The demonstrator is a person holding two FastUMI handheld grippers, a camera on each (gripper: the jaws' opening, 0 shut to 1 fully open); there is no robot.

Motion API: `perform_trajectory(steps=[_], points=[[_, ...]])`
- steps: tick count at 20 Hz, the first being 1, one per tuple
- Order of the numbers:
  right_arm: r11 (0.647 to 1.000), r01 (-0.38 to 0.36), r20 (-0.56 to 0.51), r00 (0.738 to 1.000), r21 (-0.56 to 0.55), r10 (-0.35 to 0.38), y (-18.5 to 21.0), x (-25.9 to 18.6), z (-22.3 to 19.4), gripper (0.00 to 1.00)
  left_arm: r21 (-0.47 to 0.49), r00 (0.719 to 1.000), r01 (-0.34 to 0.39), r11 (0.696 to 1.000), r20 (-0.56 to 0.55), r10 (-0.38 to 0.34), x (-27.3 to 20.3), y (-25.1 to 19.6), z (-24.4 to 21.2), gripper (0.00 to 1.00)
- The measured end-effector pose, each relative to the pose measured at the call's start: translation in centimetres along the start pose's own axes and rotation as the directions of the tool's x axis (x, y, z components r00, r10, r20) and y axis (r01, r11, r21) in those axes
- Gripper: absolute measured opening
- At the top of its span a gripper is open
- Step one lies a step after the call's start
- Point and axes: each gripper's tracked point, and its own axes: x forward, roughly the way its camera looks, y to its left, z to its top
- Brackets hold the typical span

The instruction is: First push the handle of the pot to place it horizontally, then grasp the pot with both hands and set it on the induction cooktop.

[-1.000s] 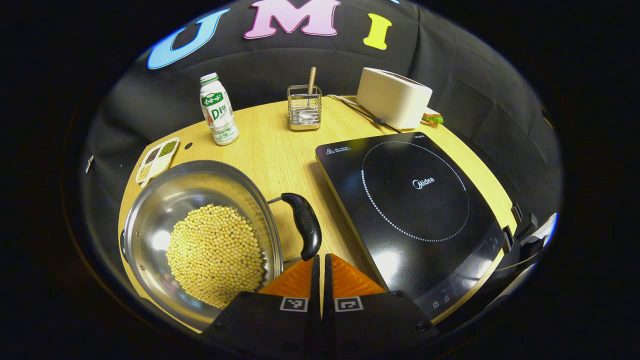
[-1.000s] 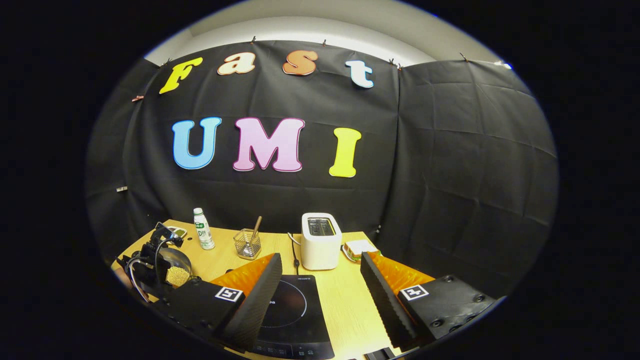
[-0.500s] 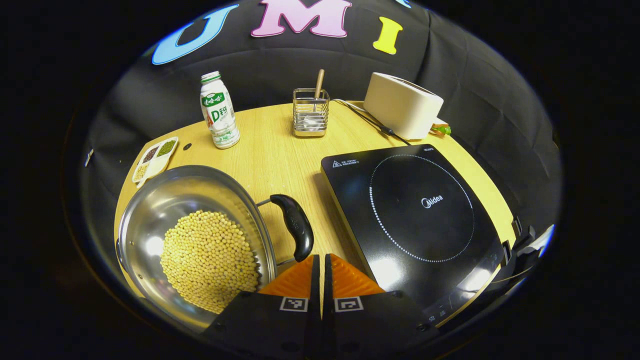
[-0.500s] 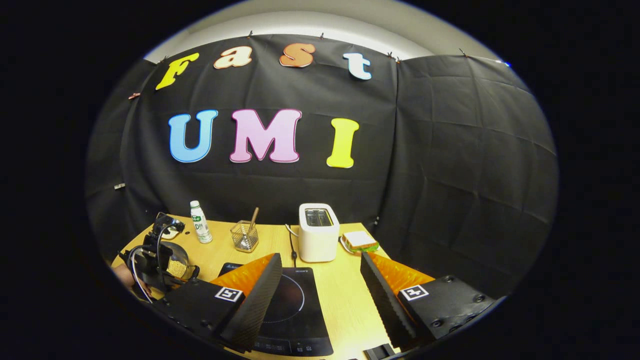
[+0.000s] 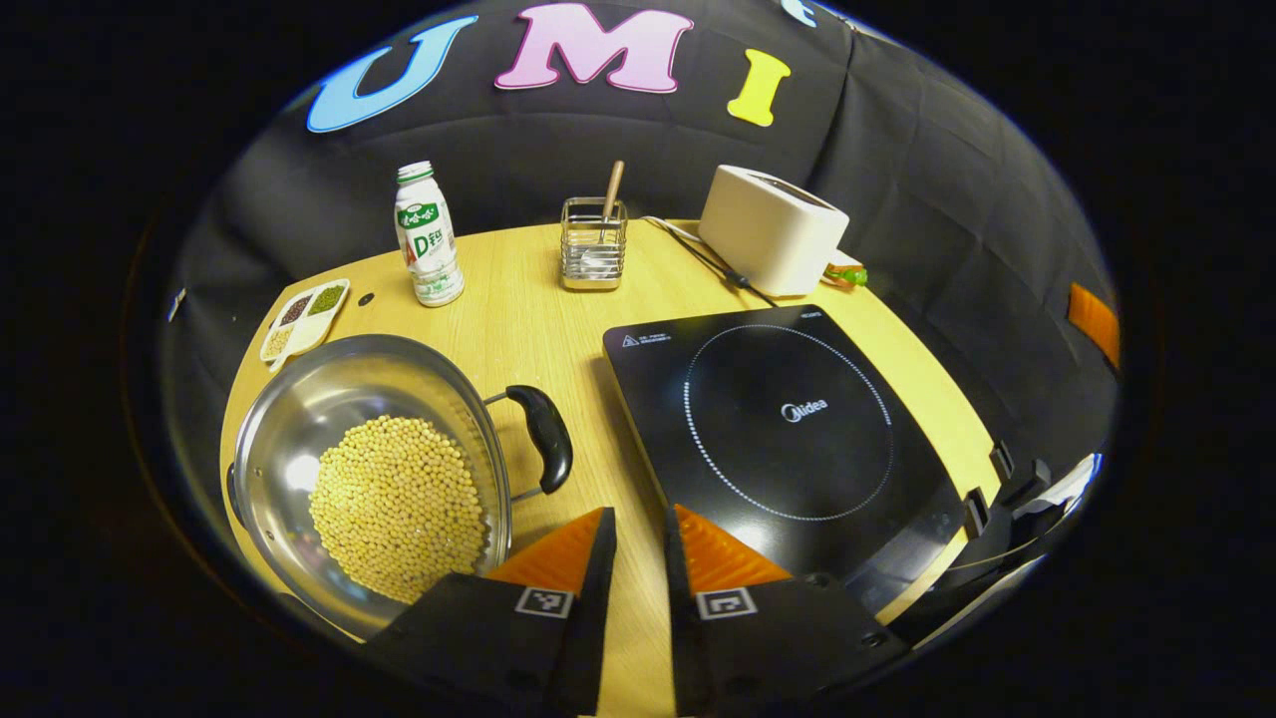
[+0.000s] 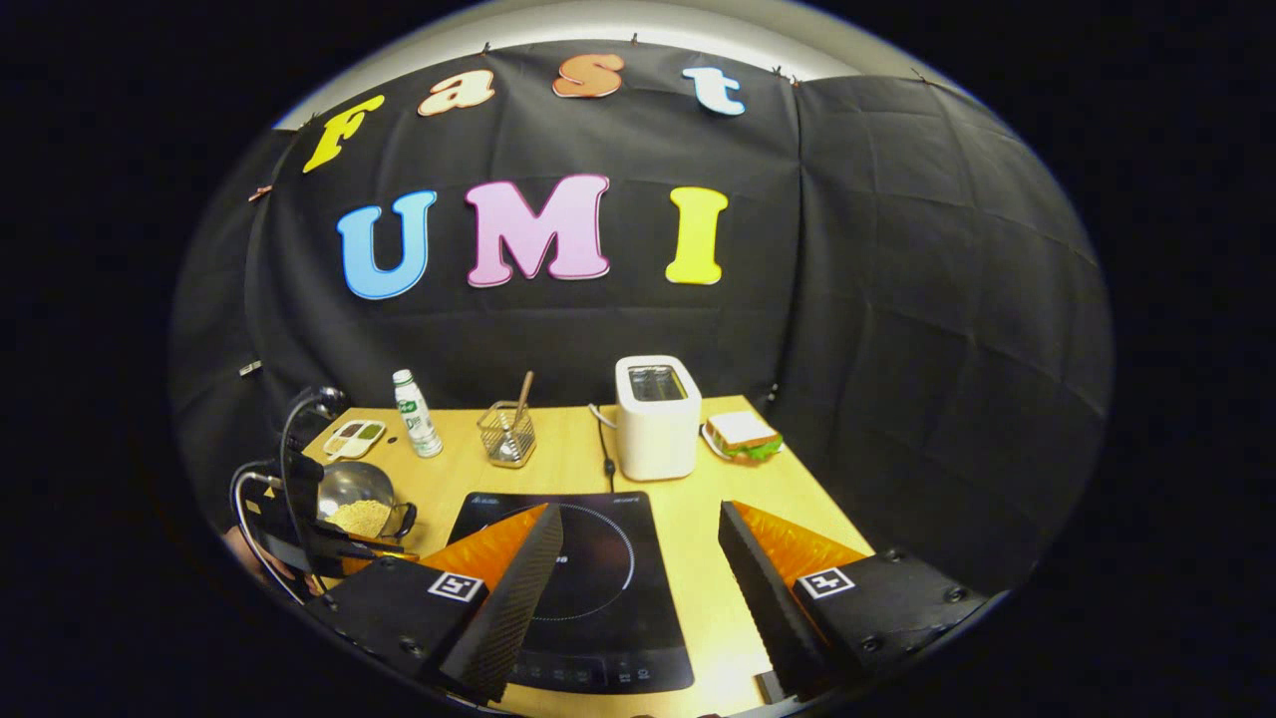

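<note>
Left gripper (image 5: 638, 529) hangs above the wooden table (image 5: 538, 319) with its two fingers a narrow gap apart and nothing between them, their tips just short of the pot's black handle (image 5: 546, 436) and not touching it. That handle juts out level from the steel pot (image 5: 299, 419), which sits on the table at its near left part, holding a heap of pale beans (image 5: 397, 507). Just beside the handle, on its other side, lies the black induction cooktop (image 5: 788, 419), bare on top. At the far edge stand a white bottle (image 5: 427, 237), a wire holder (image 5: 592, 244) with a stick in it, and a white toaster (image 5: 770, 229); a small divided dish (image 5: 304, 317) lies near the pot. Right gripper (image 6: 638, 538) is held higher up, over the near edge of the cooktop, its fingers spread wide and empty; a sandwich (image 6: 743, 434) rests beside the toaster.
</note>
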Motion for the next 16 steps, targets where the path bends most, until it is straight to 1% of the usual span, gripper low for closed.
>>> perform_trajectory(steps=[4, 5, 7, 9, 12, 15, 16], points=[[0.995, -0.102, -0.092, 0.991, -0.011, 0.101, 3.6, 0.6, -2.5, 0.99, 0.015, 0.995, -0.051, 0.999, 0.084, 0.050, -3.6, 1.4, 0.9, 0.94], [0.992, -0.129, -0.113, 0.985, -0.010, 0.127, 4.4, 0.7, -3.0, 0.98, 0.005, 0.992, -0.062, 0.998, 0.107, 0.061, -4.7, 2.0, 1.2, 0.97], [0.984, -0.178, -0.149, 0.973, 0.000, 0.176, 6.5, 0.9, -3.8, 0.99, -0.029, 0.982, -0.086, 0.996, 0.166, 0.089, -7.0, 3.4, 2.2, 0.95], [0.973, -0.229, -0.190, 0.955, 0.016, 0.228, 9.3, 1.6, -4.6, 0.99, -0.072, 0.966, -0.113, 0.991, 0.224, 0.126, -9.1, 5.5, 3.3, 0.95], [0.944, -0.328, -0.265, 0.908, 0.030, 0.324, 14.8, 2.9, -6.0, 0.99, -0.150, 0.940, -0.170, 0.974, 0.273, 0.206, -11.9, 9.6, 3.8, 0.95], [0.910, -0.413, -0.314, 0.860, 0.033, 0.402, 19.8, 3.7, -6.8, 0.99, -0.184, 0.924, -0.245, 0.952, 0.252, 0.286, -13.5, 14.4, 2.8, 0.95], [0.902, -0.430, -0.319, 0.851, 0.031, 0.417, 21.2, 4.1, -7.0, 0.99, -0.191, 0.919, -0.265, 0.945, 0.245, 0.308, -13.9, 15.9, 2.5, 0.96]])
